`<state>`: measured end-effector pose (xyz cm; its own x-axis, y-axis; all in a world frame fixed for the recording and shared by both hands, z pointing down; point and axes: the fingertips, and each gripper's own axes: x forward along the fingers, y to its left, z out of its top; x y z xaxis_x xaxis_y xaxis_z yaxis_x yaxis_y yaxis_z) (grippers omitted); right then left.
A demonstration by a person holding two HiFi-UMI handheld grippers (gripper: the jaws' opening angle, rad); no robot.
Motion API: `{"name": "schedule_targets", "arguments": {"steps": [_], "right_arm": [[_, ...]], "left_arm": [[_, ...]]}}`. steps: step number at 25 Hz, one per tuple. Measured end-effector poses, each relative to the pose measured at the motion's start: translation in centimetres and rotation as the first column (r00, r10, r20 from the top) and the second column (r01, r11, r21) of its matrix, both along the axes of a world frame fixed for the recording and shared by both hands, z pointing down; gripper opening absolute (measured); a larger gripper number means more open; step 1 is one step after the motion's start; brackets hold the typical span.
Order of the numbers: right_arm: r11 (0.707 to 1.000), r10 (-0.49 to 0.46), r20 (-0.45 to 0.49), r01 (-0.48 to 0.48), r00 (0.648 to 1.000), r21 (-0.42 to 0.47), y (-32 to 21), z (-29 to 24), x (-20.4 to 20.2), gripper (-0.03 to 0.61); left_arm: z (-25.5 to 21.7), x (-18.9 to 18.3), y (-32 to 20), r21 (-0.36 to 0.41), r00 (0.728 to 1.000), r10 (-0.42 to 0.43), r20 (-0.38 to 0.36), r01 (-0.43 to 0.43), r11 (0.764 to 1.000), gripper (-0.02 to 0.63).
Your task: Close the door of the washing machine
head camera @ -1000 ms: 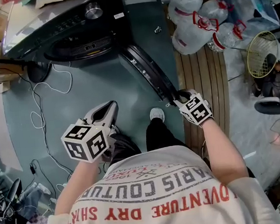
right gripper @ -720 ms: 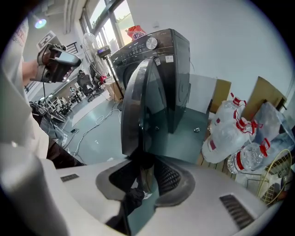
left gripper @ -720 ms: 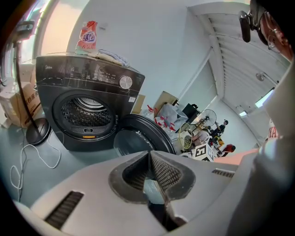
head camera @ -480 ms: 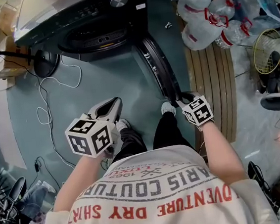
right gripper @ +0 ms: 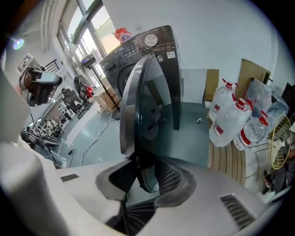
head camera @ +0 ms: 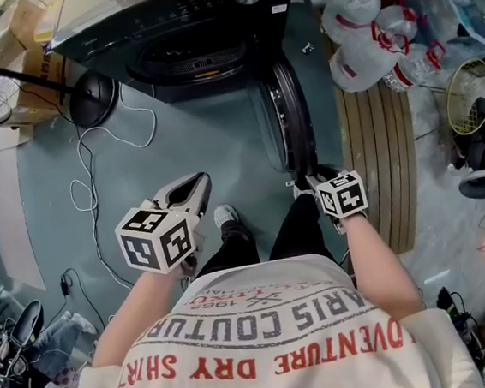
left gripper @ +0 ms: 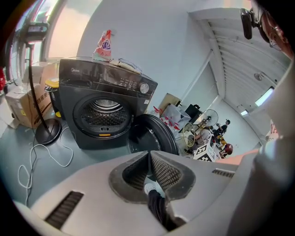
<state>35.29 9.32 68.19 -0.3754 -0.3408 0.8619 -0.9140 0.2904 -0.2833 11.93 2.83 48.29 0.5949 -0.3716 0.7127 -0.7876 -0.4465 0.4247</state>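
Closest in, well out from the front of the dark grey front-loading washing machine (head camera: 181,19): a white T-shirt with red and grey lettering (head camera: 274,332), dark trouser legs, and one white shoe (head camera: 226,217) on the grey-green floor (head camera: 220,139).

Just ahead of the shirt, the left gripper (head camera: 196,182), out in front of the machine and off to the left of its drum opening, well apart from it. Jaws pressed together at the tips, nothing gripped; only shoe and trouser leg visible below them.

Level with it, before the machine's right side, the right gripper (head camera: 305,180). Jaws clamped on the free outer rim of the round black door (head camera: 291,115), that rim plainly between the pads in the right gripper view.

Door wide open, edge-on in the head view, swung straight out from the machine's front and hinged at the right of the round drum opening (head camera: 198,60). Opening uncovered, ribbed metal drum visible inside.

By the machine's left front corner: a black round stand base (head camera: 95,98), and a brown cardboard box (head camera: 40,72) farther left.

Right of the machine: a pale wooden slatted board (head camera: 381,157), clear plastic water jugs with red caps (head camera: 363,43), and farther right a yellowish wire fan guard (head camera: 471,96).

On top of the machine: a red and white bag (left gripper: 105,44).
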Motion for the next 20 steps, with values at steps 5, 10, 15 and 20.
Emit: {"name": "schedule_targets", "arguments": {"steps": [5,10,15,20], "right_arm": [[0.999,0.049,0.008,-0.049,0.999,-0.012,-0.3,0.1,-2.4,0.12],[0.994,0.103,0.002,-0.103,0.995,-0.03,-0.6,0.2,-5.1,0.121],[0.99,0.135,0.015,-0.134,0.991,-0.041,-1.0,0.2,-8.1,0.129],[0.984,0.173,0.035,-0.171,0.984,-0.054,-1.4,0.4,-11.9,0.141]], "left_arm": [[-0.1,-2.9,0.2,0.019,1.0,-0.017,-0.009,0.017,1.0,0.038],[0.0,-6.4,0.4,0.033,0.999,-0.037,-0.018,0.038,0.999,0.038],[0.0,-10.1,1.0,0.042,0.997,-0.07,-0.03,0.071,0.997,0.038],[0.5,-14.1,1.6,0.042,0.993,-0.11,-0.035,0.112,0.993,0.038]]}}
